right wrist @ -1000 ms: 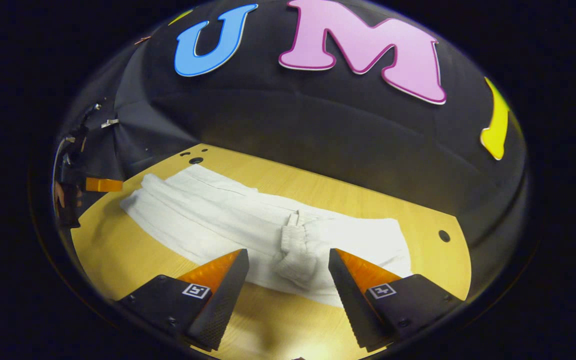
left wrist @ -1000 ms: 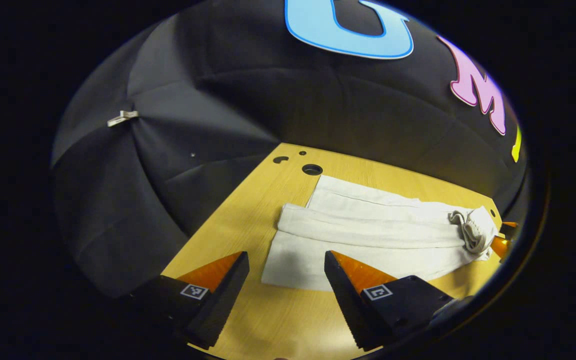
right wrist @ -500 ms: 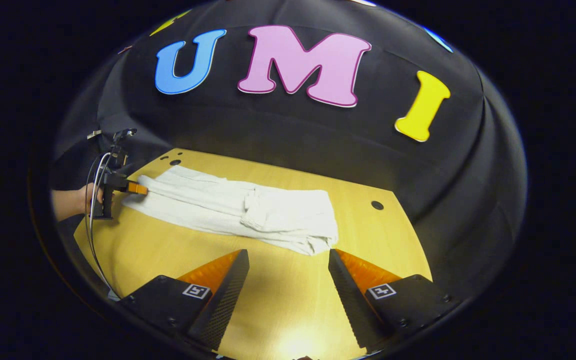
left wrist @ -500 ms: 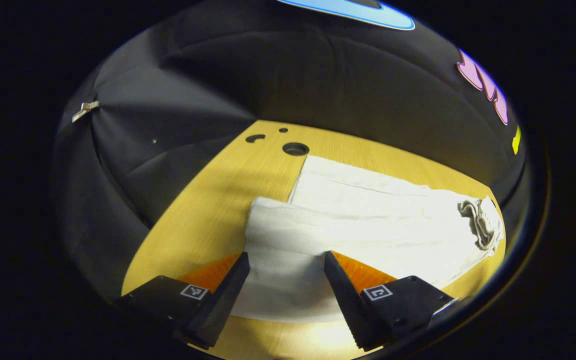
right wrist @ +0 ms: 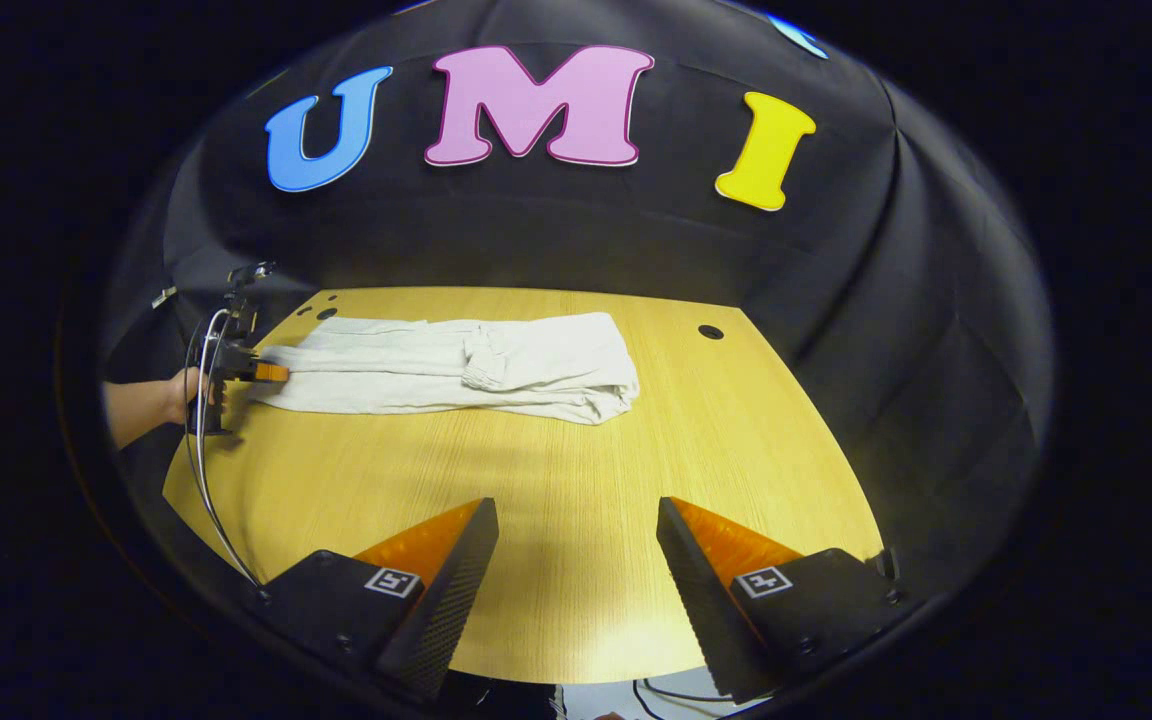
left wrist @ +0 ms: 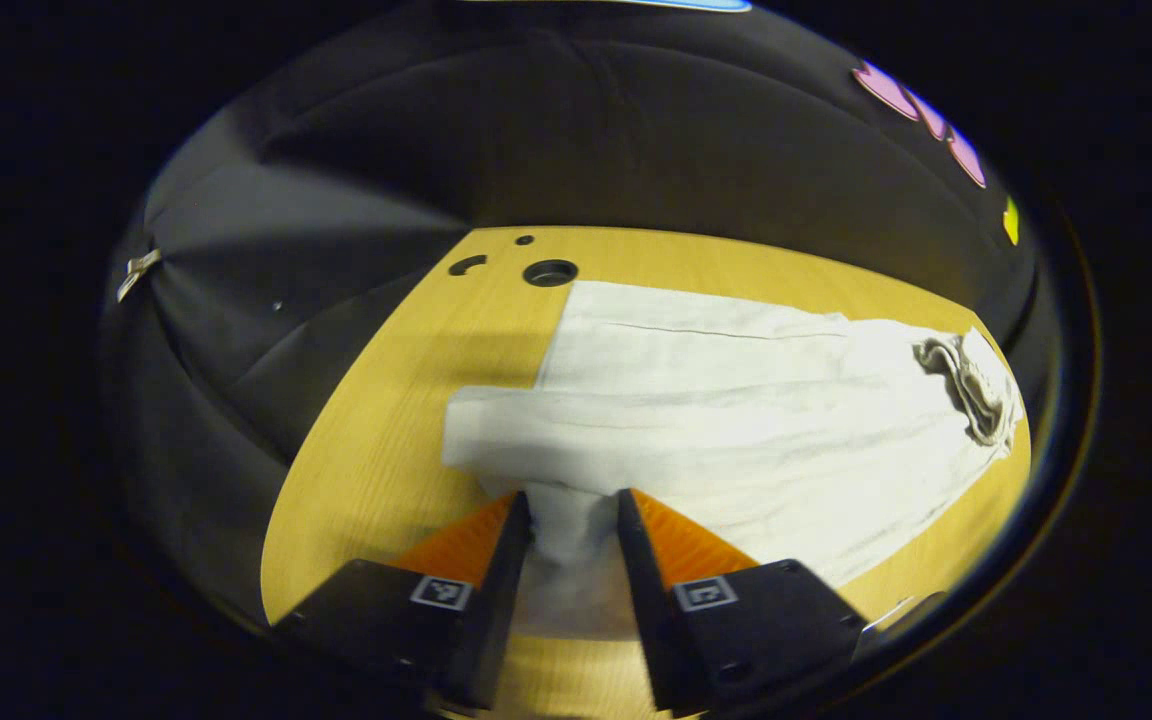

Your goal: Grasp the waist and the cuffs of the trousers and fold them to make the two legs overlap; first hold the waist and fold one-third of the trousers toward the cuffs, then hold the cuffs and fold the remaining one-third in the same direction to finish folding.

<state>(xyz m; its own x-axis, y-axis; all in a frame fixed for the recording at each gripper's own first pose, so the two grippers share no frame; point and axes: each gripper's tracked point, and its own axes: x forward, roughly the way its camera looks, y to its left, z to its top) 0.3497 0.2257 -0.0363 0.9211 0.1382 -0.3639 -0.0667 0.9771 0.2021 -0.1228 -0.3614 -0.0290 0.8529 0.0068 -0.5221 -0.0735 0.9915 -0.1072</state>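
Gripping the trousers' cuffs, the left tongs start the last fold. Next they must carry them toward the waist; the right tongs hang open over the tabletop.

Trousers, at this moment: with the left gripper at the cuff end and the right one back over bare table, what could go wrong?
The left gripper pinches one spot of the cuff end of the trousers; the lower layer may stay behind. The right gripper is open and holds nothing, so pulling could drag the whole garment across the table.
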